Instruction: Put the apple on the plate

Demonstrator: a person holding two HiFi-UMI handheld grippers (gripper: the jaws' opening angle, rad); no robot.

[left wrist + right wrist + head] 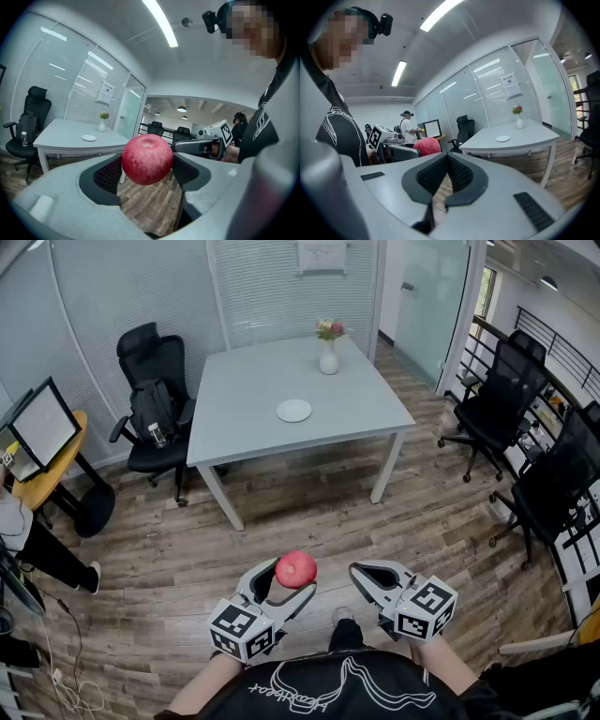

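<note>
**Operator:** Where do I stand now, and what can go wrong?

**Observer:** Your left hand-held gripper is closed on the apple, with the jaws wide because the fruit is wide. Your right hand-held gripper has its jaws together and holds nothing. The plate lies on the surface, well apart from you. I think the walk is the risk: the apple is round and smooth, so a shake may let it roll out of the pads. The vase is near the plate, so a wide swing could knock it.

**Operator:** Is there any writing to read?

**Observer:** No. The paper on the wall is too small to read (the marker cubes carry only patterns).
</note>
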